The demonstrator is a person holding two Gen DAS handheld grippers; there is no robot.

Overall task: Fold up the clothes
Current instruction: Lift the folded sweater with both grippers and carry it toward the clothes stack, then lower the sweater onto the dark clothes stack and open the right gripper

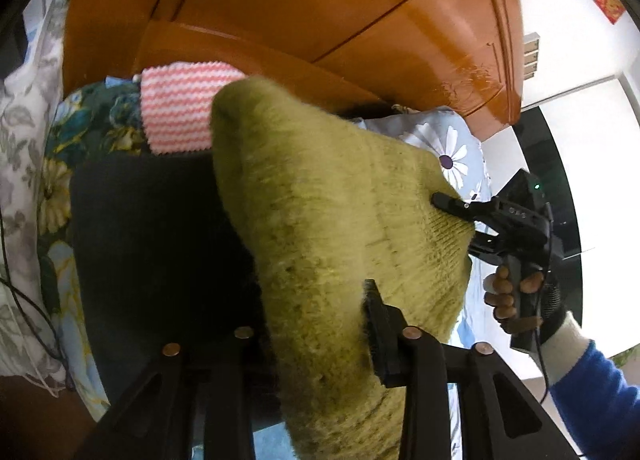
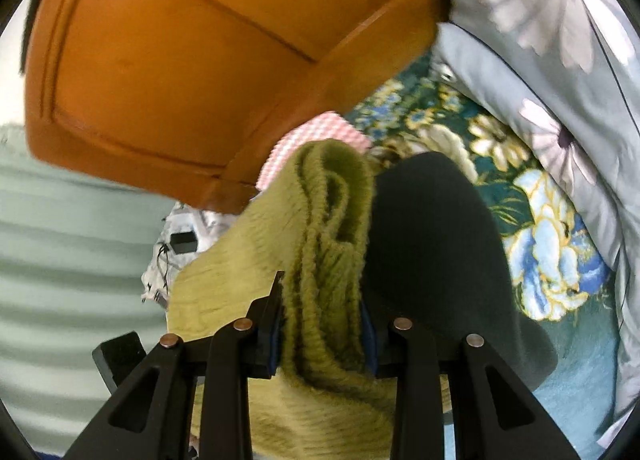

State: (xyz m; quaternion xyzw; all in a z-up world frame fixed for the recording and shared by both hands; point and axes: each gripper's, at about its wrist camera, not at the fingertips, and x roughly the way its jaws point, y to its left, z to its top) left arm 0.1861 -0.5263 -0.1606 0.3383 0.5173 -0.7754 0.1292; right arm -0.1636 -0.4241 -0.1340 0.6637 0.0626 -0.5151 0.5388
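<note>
A fuzzy olive-green knit sweater (image 1: 320, 195) hangs lifted above the bed, held by both grippers. My left gripper (image 1: 340, 324) is shut on its near edge; only the right finger (image 1: 378, 324) shows, the other is under the knit. My right gripper (image 1: 448, 205) is shut on the ribbed hem at the right, a gloved hand on its handle. In the right wrist view the right gripper (image 2: 320, 320) clamps a bunched fold of the sweater (image 2: 328, 244). A dark garment (image 1: 160, 244) lies flat below it, also in the right wrist view (image 2: 436, 244).
A pink-and-white zigzag cloth (image 1: 180, 103) lies by the orange wooden headboard (image 1: 320, 11). A floral teal bedsheet (image 2: 540, 260) covers the bed. A grey daisy-print quilt (image 2: 560, 39) lies at one side. A cable (image 1: 36, 316) runs along the left edge.
</note>
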